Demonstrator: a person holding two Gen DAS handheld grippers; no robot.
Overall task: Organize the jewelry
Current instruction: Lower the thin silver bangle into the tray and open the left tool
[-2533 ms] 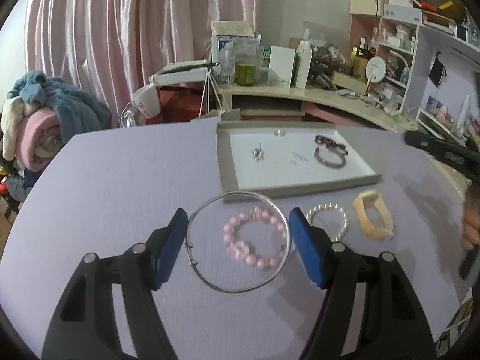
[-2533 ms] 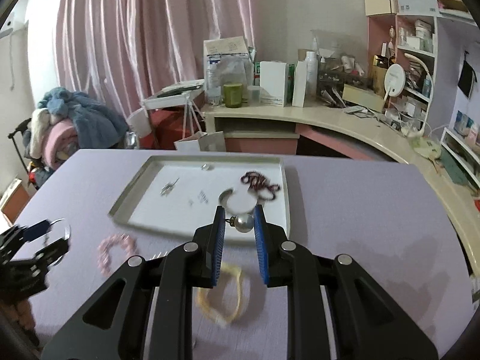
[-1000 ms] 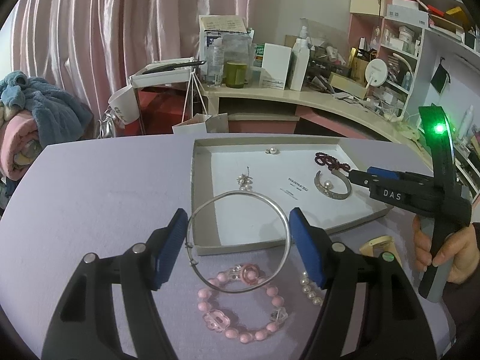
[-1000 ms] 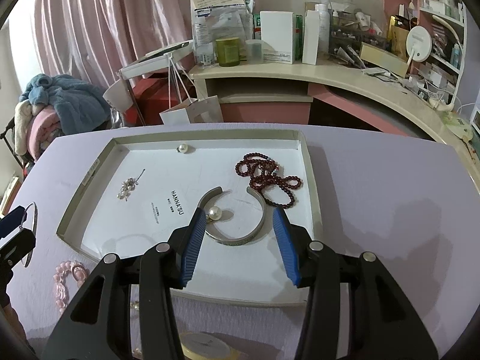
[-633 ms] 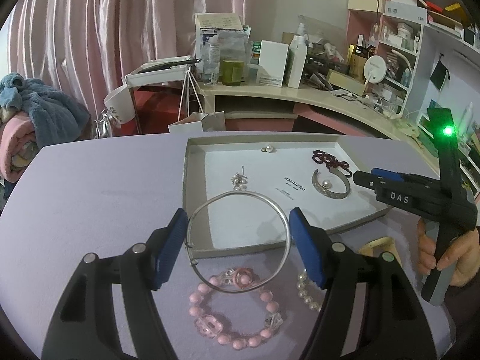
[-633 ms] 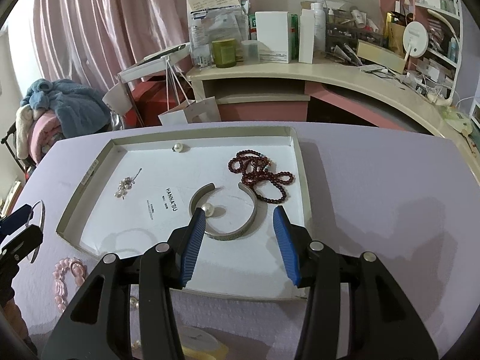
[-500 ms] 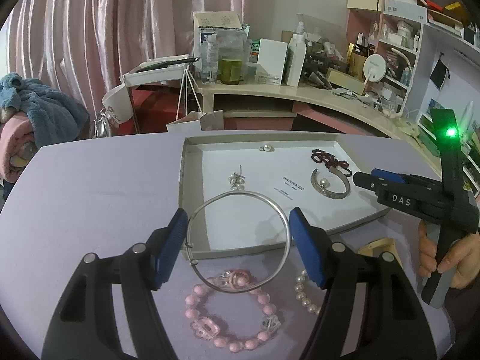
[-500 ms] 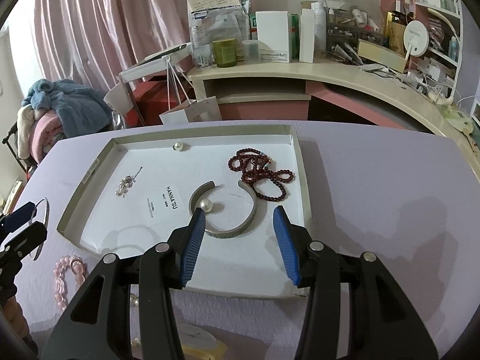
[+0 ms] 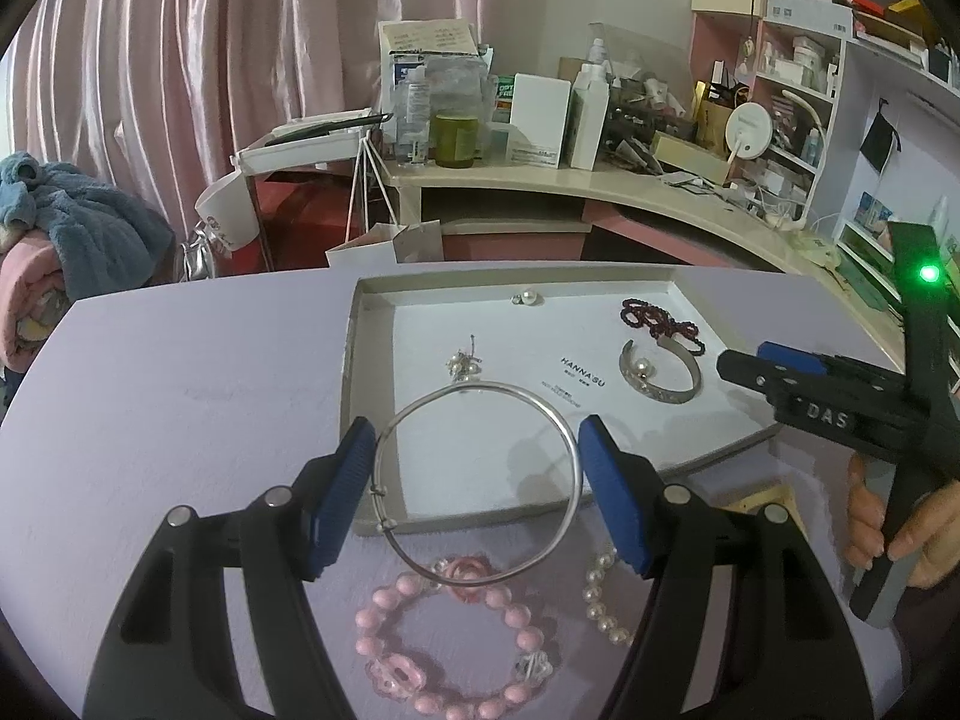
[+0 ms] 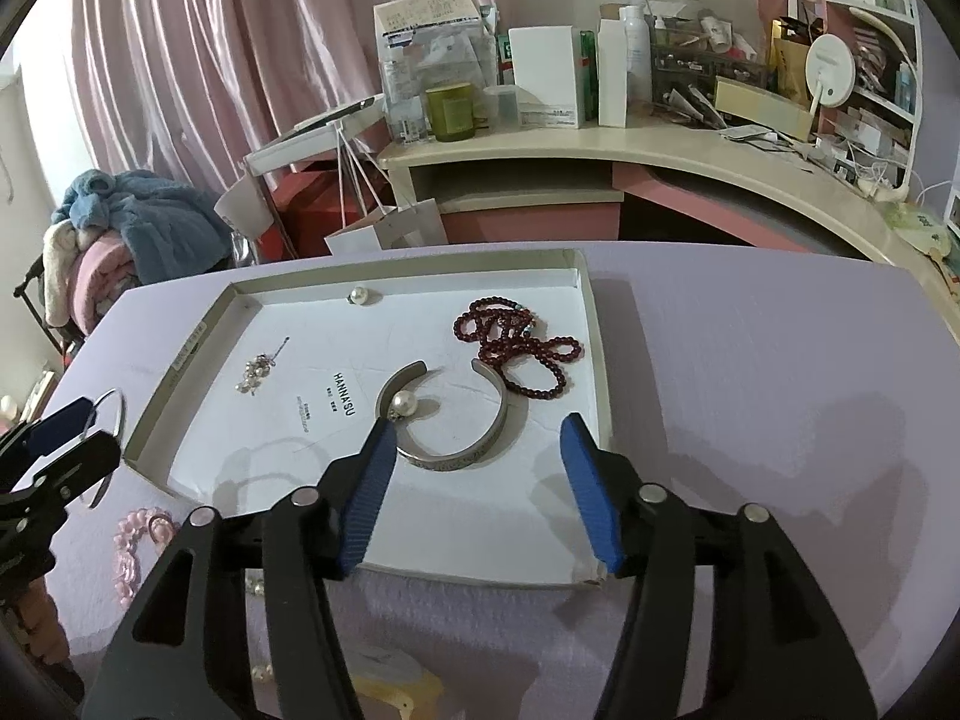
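Silver bangle [image 9: 480, 480] sat clamped across the left gripper [image 9: 477, 492], held above the tray's [image 9: 354, 396] near edge. The right gripper [image 10: 480, 480] hung over the tray with nothing between its jaws, which were opening above the cuff [image 10: 450, 420] and pearl [image 10: 403, 403]. Thin round wire on flat pads could easily twist out, dropping onto the pink bracelet [image 9: 450, 642] outside the tray.

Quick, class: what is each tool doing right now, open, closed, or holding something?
Left tool: closed on the silver bangle, held above the tray.
Right tool: empty, jaws opening above the tray.
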